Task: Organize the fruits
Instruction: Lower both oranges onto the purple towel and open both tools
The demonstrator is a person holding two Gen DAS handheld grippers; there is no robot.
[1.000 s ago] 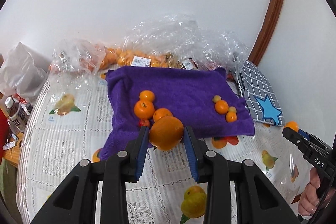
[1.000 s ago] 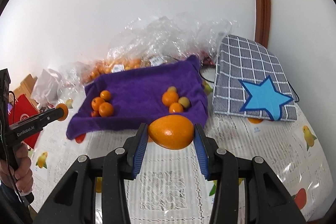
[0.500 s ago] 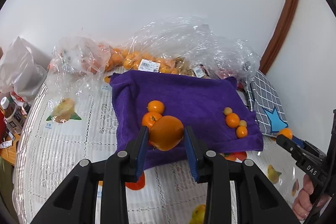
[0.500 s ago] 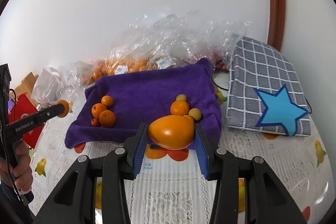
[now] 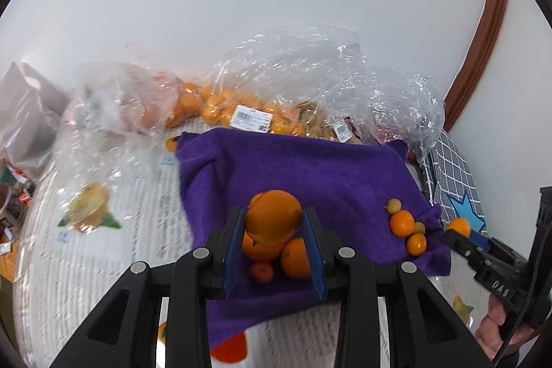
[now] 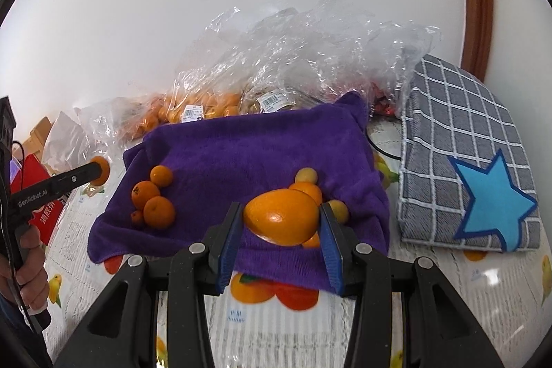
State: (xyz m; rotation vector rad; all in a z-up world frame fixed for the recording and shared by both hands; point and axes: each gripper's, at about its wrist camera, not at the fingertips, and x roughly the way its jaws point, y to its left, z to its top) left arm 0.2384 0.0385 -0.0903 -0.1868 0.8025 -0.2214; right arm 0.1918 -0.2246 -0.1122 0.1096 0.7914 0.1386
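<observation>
Both grippers have travelled forward over the purple towel (image 6: pixel 241 147) since a second ago, when each hung short of its near edge. Left gripper (image 5: pixel 274 230) is clenched on a round orange (image 5: pixel 273 218), held above the left cluster of oranges (image 5: pixel 276 256) on the towel. Right gripper (image 6: pixel 280 223) is clamped on an egg-shaped orange fruit (image 6: pixel 281 217), poised over the right cluster (image 6: pixel 307 176) of smaller orange and yellowish fruits.

Risk, as I judge it: each fruit hangs directly above a loose group of round ones. Let go from height, or straight onto the pile, it could knock neighbours rolling down the towel's slack front edge onto the tablecloth (image 6: pixel 431 295). The egg-shaped fruit is gripped across its length and may pivot as the jaws ease.

Only the right wrist view shows the whole left cluster unobstructed, four fruits together, plus the checked cloth with a blue star (image 6: pixel 483 195). Only the left wrist view shows the right cluster clear of the held fruit, and the plastic bags of oranges (image 5: pixel 214 106) behind at closer range.
</observation>
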